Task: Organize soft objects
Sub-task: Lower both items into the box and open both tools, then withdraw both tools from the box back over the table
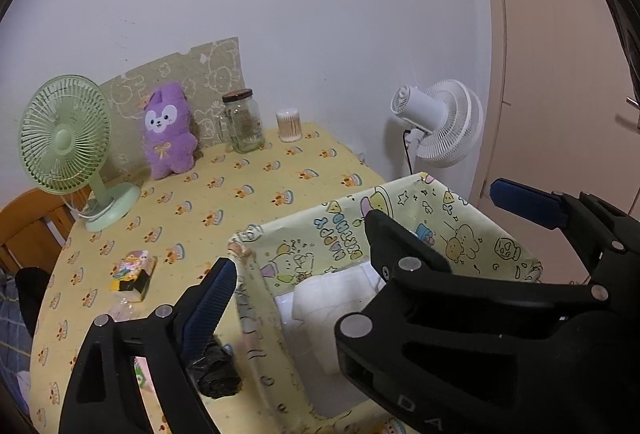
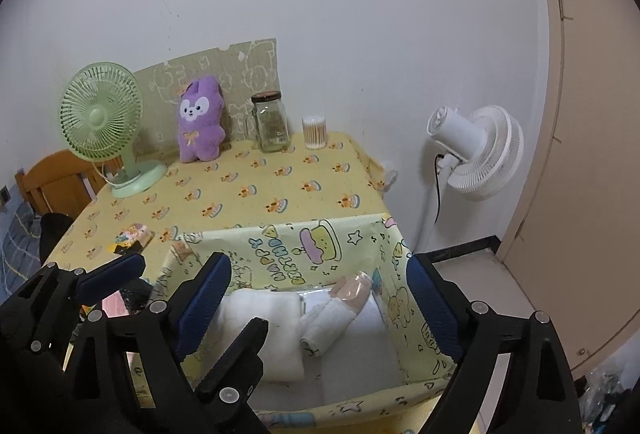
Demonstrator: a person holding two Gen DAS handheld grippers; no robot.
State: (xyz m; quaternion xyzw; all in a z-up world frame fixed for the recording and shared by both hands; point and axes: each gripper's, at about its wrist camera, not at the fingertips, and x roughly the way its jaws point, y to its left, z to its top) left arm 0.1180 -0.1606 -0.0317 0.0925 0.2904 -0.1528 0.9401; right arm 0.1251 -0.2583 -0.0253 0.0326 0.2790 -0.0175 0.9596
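With both my left gripper and right gripper spread and empty, the white cloths already lie in the box, while the purple plush toy waits by the wall, apparently left.

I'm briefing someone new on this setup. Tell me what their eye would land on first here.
The purple plush toy stands out most, upright at the back of the table against a cardboard sheet, between the green desk fan and a glass jar. Up front, the cartoon-printed storage box holds folded white cloths, with both open grippers over it.
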